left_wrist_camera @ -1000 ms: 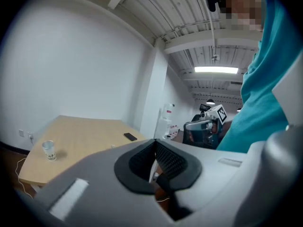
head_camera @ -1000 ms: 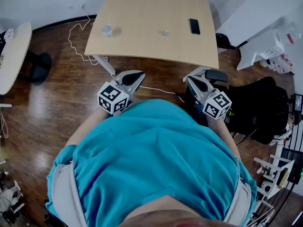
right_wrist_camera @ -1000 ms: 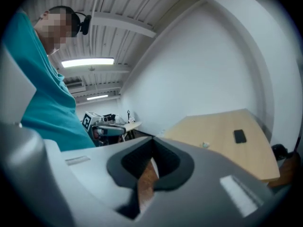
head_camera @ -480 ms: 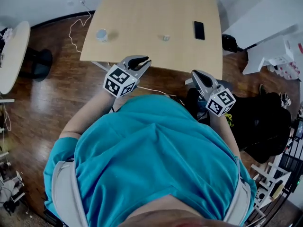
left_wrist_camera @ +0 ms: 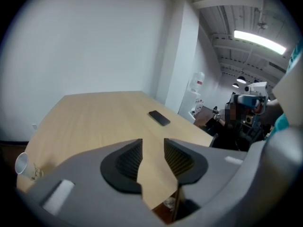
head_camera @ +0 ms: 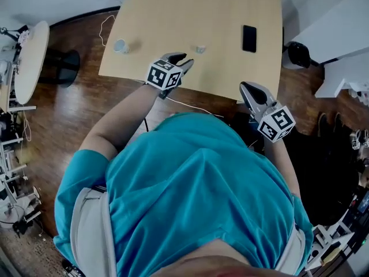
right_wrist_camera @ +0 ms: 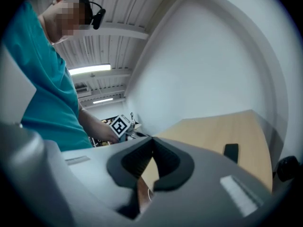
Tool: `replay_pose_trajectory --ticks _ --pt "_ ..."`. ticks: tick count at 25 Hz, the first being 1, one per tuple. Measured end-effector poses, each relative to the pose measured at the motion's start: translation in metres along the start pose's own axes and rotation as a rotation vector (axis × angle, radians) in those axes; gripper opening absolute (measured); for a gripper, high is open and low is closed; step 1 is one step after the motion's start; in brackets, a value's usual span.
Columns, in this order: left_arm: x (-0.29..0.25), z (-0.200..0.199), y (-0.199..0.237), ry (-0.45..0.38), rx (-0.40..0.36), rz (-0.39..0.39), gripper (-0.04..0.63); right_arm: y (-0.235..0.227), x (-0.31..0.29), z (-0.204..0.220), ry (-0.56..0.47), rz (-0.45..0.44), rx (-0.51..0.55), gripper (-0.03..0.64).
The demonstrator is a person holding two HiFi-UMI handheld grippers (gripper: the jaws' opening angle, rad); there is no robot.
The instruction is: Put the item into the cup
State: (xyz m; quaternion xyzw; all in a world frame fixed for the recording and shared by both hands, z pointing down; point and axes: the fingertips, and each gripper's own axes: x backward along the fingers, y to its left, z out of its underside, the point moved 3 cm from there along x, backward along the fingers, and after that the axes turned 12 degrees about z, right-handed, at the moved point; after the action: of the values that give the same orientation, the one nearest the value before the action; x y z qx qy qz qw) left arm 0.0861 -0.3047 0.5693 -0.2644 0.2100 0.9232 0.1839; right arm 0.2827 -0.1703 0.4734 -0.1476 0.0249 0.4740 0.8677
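Observation:
A small white cup point(head_camera: 120, 45) stands near the left edge of the light wooden table point(head_camera: 196, 10). A small pale item point(head_camera: 200, 49) lies near the table's middle front. My left gripper point(head_camera: 183, 58) reaches over the table's near edge, just left of the item; its jaws are opening, with nothing between them. In the left gripper view the left gripper point(left_wrist_camera: 152, 148) shows a clear gap, and the cup point(left_wrist_camera: 21, 163) sits low at the far left. My right gripper point(head_camera: 245, 86) hangs shut and empty off the table's front right corner; the right gripper view shows its point(right_wrist_camera: 152, 143) jaws meeting.
A black phone point(head_camera: 249, 38) lies on the table's right side, also seen as the phone point(left_wrist_camera: 159, 117) ahead of the left jaws. A white cable point(head_camera: 102, 26) trails on the wooden floor at the left. A round side table point(head_camera: 31, 56) stands far left.
The person has stepped toward the table. My left gripper moved forward over the table edge and its jaws parted from shut. The right gripper stayed shut near the front corner.

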Motion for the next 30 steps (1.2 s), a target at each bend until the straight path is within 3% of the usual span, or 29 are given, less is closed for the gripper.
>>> replay_pose_trajectory --ticks 5,8,12,17,23,27,30 --pt "-0.037 0.012 0.061 0.117 -0.006 -0.029 0.14 -0.004 -0.008 0.006 0.04 0.045 -0.014 0.003" --pt "-0.057 0.008 0.083 0.121 0.045 -0.003 0.14 -0.005 -0.012 0.011 0.065 0.095 -0.017 0.003" --pt "-0.095 0.013 0.097 0.203 0.002 0.057 0.14 -0.011 -0.016 0.016 0.084 0.163 -0.045 0.003" --pt "-0.126 0.021 0.103 0.304 -0.09 0.087 0.14 -0.008 -0.02 0.02 0.109 0.198 -0.054 0.003" --pt "-0.151 0.03 0.096 0.395 -0.132 0.086 0.113 -0.026 -0.013 0.017 0.114 0.221 -0.06 0.003" --pt "-0.16 0.033 0.088 0.379 -0.159 0.11 0.014 -0.03 -0.015 0.016 0.114 0.214 -0.056 0.003" --pt "-0.16 0.033 0.079 0.353 -0.162 0.131 0.006 -0.032 -0.018 0.015 0.113 0.204 -0.052 0.003"
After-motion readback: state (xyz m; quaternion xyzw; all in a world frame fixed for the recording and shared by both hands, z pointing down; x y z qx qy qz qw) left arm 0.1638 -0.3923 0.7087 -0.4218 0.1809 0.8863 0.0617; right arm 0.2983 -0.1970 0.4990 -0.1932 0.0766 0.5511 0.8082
